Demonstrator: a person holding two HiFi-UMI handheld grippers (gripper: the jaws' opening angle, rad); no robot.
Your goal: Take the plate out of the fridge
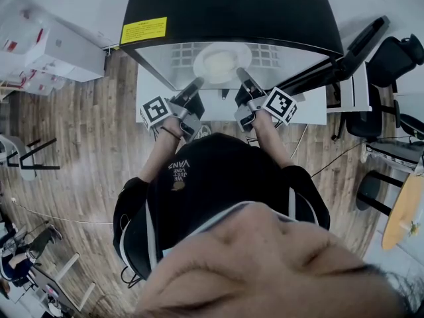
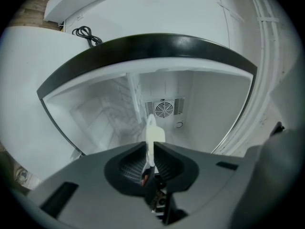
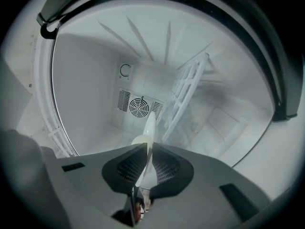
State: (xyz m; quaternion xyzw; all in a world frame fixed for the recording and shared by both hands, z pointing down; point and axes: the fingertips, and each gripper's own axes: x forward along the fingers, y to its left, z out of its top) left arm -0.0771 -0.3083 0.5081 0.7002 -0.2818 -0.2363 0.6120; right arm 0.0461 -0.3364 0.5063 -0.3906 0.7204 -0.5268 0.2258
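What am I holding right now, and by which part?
The plate, by its rim: left tongs clamp its left edge, right tongs its right edge, inside the fridge.

We hold both claws forward, level, side by side. Our left claw (image 1: 197, 85) pinches plate (image 1: 220, 61) rim; our right claw (image 1: 242, 75) clamps opposite rim.

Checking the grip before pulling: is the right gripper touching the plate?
Touching. In the right gripper view, the right gripper has both jaws closed on the plate rim.

Yellow label (image 1: 144, 29) on fridge (image 1: 232, 5) — print illegible
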